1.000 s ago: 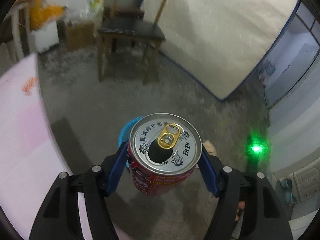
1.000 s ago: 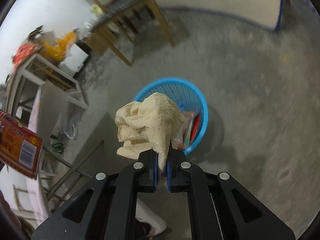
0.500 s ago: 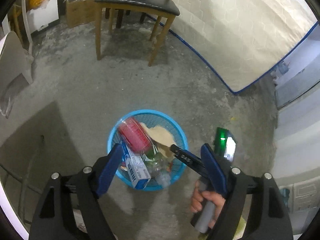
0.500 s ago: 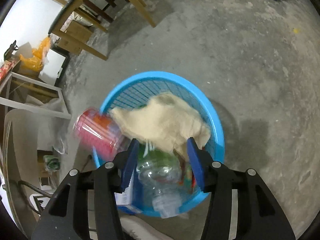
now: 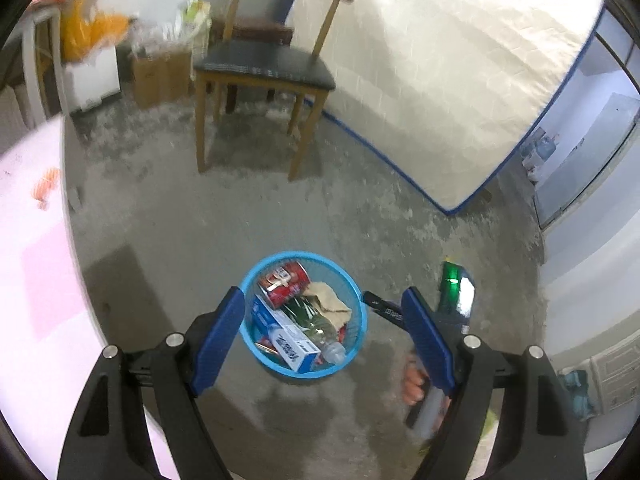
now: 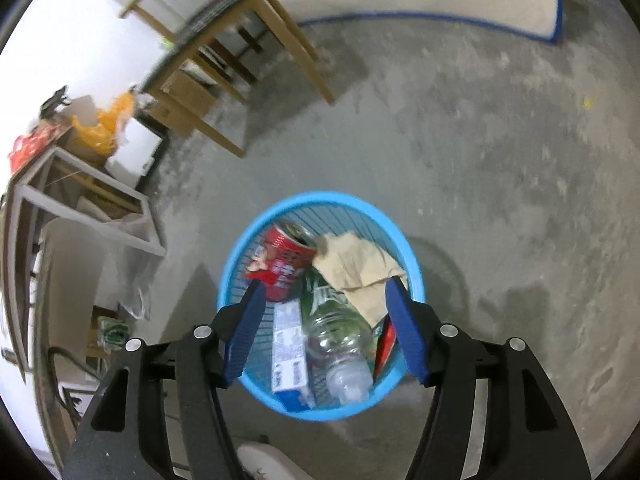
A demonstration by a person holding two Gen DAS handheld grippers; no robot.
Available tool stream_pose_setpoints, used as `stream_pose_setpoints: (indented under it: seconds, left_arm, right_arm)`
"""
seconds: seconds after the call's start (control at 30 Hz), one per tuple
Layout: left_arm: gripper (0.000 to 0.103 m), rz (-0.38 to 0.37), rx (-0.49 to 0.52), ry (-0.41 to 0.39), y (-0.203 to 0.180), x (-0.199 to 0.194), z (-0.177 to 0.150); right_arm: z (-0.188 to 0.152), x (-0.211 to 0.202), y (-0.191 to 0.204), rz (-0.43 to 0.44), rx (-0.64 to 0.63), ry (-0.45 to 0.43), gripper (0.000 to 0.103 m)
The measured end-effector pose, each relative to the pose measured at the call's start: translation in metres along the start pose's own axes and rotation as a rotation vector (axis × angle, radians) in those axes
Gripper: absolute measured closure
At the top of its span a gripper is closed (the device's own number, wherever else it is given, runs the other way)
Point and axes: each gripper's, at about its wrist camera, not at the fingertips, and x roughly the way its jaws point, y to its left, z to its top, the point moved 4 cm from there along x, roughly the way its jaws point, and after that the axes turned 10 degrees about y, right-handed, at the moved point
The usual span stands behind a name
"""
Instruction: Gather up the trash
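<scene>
Right wrist view: our right gripper (image 6: 324,328) has jaws wide with nothing between them, just been opening. Left gripper (image 5: 322,332) likewise wide, empty. Below both, the round blue mesh plastic basket (image 6: 240,256) on the concrete floor (image 6: 500,160) holds the red drink can (image 6: 282,258), crumpled beige paper napkin (image 6: 356,268), clear plastic bottle (image 6: 340,340).

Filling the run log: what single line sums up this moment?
left claw: open, empty | right claw: just opened, empty | can, cloth: in basket | both claws above basket
</scene>
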Motion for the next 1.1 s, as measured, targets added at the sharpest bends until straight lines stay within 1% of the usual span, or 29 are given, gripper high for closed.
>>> stream_pose_setpoints:
  seconds: [0.07, 0.13, 0.17, 0.23, 0.33, 0.37, 0.4, 0.43, 0.47, 0.57, 0.6, 0.63, 0.7, 0.73, 0.8, 0.87, 0.9, 0.97, 1.1]
  left_arm:
    - [0.023, 0.002, 0.002, -0.044, -0.001, -0.025, -0.01]
    - [0.016, 0.02, 0.001, -0.095, -0.001, -0.052, -0.024]
    - [0.015, 0.039, 0.0, -0.123, -0.001, -0.067, -0.034]
    - [0.005, 0.084, -0.013, -0.171, 0.001, -0.094, -0.056]
    - [0.006, 0.165, -0.063, -0.22, 0.008, -0.122, -0.088]
    - [0.006, 0.195, -0.089, -0.236, 0.011, -0.131, -0.102]
    - [0.006, 0.214, -0.11, -0.244, 0.014, -0.137, -0.111]
    - [0.006, 0.256, -0.159, -0.247, 0.019, -0.145, -0.127]
    - [0.006, 0.278, -0.193, -0.248, 0.023, -0.149, -0.138]
    - [0.006, 0.32, -0.288, -0.242, 0.032, -0.154, -0.173]
    - [0.006, 0.331, -0.302, -0.234, 0.034, -0.153, -0.18]
    - [0.006, 0.358, -0.318, -0.221, 0.036, -0.152, -0.189]
    - [0.006, 0.423, -0.324, -0.199, 0.04, -0.152, -0.2]
    - [0.006, 0.472, -0.319, -0.188, 0.041, -0.153, -0.208]
    - [0.006, 0.52, -0.32, -0.187, 0.044, -0.157, -0.217]
    - [0.006, 0.555, -0.323, -0.205, 0.044, -0.161, -0.224]
    - [0.006, 0.585, -0.327, -0.21, 0.044, -0.163, -0.229]
    - [0.006, 0.608, -0.331, -0.195, 0.046, -0.163, -0.239]
    - [0.006, 0.605, -0.314, -0.152, 0.044, -0.158, -0.244]
  right_arm:
    - [-0.013, -0.033, 0.012, 0.018, -0.06, -0.044, 0.041]
    - [-0.028, -0.064, 0.028, 0.025, -0.137, -0.092, 0.033]
    - [-0.039, -0.084, 0.039, 0.027, -0.188, -0.124, 0.031]
    - [-0.062, -0.119, 0.059, 0.023, -0.277, -0.183, 0.019]
    - [-0.103, -0.166, 0.09, 0.013, -0.414, -0.262, 0.008]
    - [-0.118, -0.18, 0.1, 0.003, -0.458, -0.286, 0.008]
    - [-0.125, -0.187, 0.105, -0.001, -0.484, -0.3, 0.008]
    - [-0.138, -0.197, 0.114, -0.002, -0.516, -0.318, 0.008]
    - [-0.15, -0.205, 0.121, -0.006, -0.543, -0.33, 0.008]
    - [-0.182, -0.221, 0.14, -0.019, -0.622, -0.343, 0.008]
    - [-0.187, -0.221, 0.144, -0.027, -0.639, -0.341, 0.008]
    - [-0.195, -0.223, 0.148, -0.049, -0.652, -0.34, 0.008]
    - [-0.204, -0.226, 0.153, -0.114, -0.671, -0.352, 0.008]
    - [-0.211, -0.23, 0.157, -0.136, -0.695, -0.365, 0.008]
    - [-0.221, -0.233, 0.162, -0.165, -0.731, -0.377, 0.008]
    - [-0.233, -0.235, 0.168, -0.218, -0.767, -0.395, 0.008]
    - [-0.238, -0.236, 0.171, -0.237, -0.783, -0.41, 0.008]
    - [-0.245, -0.235, 0.175, -0.279, -0.801, -0.416, 0.008]
    - [-0.252, -0.227, 0.176, -0.292, -0.768, -0.37, 0.008]
